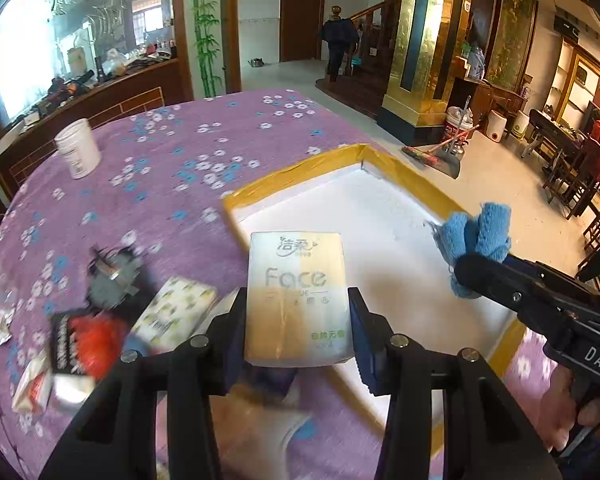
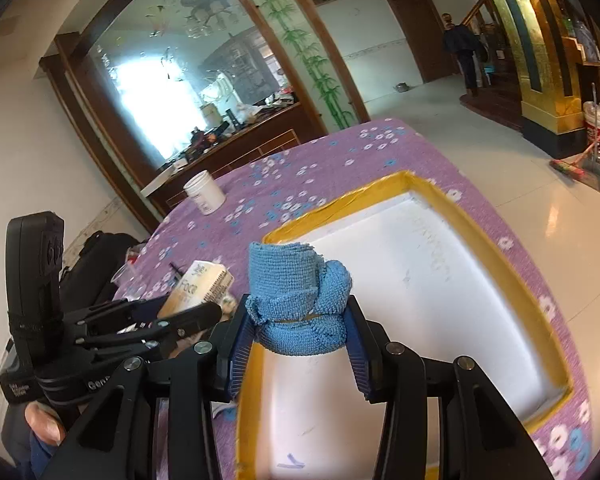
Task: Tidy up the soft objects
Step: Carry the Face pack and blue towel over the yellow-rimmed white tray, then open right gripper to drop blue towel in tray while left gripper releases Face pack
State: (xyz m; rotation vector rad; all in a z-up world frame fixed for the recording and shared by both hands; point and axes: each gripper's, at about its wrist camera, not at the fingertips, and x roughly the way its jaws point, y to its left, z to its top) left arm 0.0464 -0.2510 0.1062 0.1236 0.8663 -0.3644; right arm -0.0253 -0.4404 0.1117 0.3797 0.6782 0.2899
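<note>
My left gripper (image 1: 299,320) is shut on a pack of Face tissues (image 1: 298,292) and holds it at the near left edge of the white foam box (image 1: 400,240) with yellow taped rim. My right gripper (image 2: 298,326) is shut on a rolled blue towel (image 2: 296,296), held above the box's (image 2: 440,280) near left part. In the left wrist view the towel (image 1: 474,240) and right gripper (image 1: 496,272) hang over the box's right side. In the right wrist view the left gripper (image 2: 204,312) holds the tissue pack (image 2: 198,286) left of the box.
A purple flowered cloth (image 1: 172,184) covers the table. A white jar (image 1: 78,148) stands at the far left. Several small items lie at the left: a patterned pack (image 1: 176,312), a red and black packet (image 1: 88,344), a grey object (image 1: 114,280). The table's right edge drops to the floor.
</note>
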